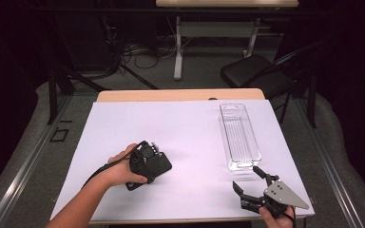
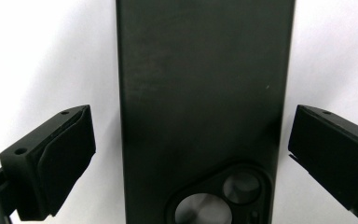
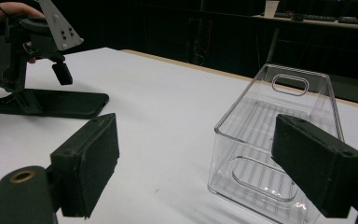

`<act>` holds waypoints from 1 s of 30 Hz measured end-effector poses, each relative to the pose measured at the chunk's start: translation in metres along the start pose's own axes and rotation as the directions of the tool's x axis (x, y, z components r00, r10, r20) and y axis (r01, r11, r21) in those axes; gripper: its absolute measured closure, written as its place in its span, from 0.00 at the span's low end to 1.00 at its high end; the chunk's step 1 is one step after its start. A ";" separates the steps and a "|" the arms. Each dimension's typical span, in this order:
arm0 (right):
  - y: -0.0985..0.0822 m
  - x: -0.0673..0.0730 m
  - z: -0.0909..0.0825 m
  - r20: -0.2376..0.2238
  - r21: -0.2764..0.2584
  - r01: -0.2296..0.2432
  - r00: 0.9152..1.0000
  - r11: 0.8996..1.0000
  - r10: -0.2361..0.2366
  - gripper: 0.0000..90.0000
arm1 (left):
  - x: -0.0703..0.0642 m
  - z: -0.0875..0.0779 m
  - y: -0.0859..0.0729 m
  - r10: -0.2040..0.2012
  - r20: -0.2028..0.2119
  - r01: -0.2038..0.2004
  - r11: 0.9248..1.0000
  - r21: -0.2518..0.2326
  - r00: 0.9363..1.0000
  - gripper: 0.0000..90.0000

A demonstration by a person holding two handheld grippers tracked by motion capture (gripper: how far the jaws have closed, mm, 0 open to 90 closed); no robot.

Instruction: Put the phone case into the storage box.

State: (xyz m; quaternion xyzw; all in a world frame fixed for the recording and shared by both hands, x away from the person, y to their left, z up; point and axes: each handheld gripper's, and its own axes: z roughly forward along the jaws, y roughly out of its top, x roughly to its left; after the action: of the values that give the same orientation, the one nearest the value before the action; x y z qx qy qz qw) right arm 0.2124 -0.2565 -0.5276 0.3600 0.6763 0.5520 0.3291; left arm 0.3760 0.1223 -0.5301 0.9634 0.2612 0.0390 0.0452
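Observation:
A black phone [image 2: 200,93] lies flat on the white sheet, back up, with its camera lenses toward me. In the high view my left gripper [image 1: 147,159] stands over the phone [image 1: 164,165] at the left middle of the table, held by a hand. The left gripper [image 2: 191,121] is open, one jaw on each long side of the phone; a gap shows on the left, while the right jaw is very close to the edge. My right gripper [image 1: 245,176] hovers open and empty at the front right, just before a clear plastic bin [image 1: 240,135].
The clear bin [image 3: 242,140] is empty and runs lengthways toward the far right of the white sheet [image 1: 180,123]. From the right gripper view the phone [image 3: 70,103] lies to the left. Behind the table are a folding chair [image 1: 252,71], another table's legs [image 1: 178,52] and floor cables.

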 end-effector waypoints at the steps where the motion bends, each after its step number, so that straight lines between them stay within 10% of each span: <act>1: 0.000 0.000 0.000 0.000 0.000 0.000 1.000 1.000 0.000 0.16 | 0.000 0.001 0.000 0.000 -0.004 0.000 1.000 0.007 1.000 0.01; 30: 0.000 0.000 -0.001 -0.003 0.004 0.001 1.000 1.000 -0.001 0.16 | 0.011 0.008 -0.001 -0.041 0.082 0.037 0.998 0.058 0.996 0.05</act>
State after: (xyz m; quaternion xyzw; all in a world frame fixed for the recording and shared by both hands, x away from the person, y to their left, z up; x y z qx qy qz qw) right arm 0.2121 -0.2571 -0.5274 0.3594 0.6779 0.5511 0.3279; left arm 0.3856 0.1285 -0.5379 0.9598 0.2789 -0.0095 0.0293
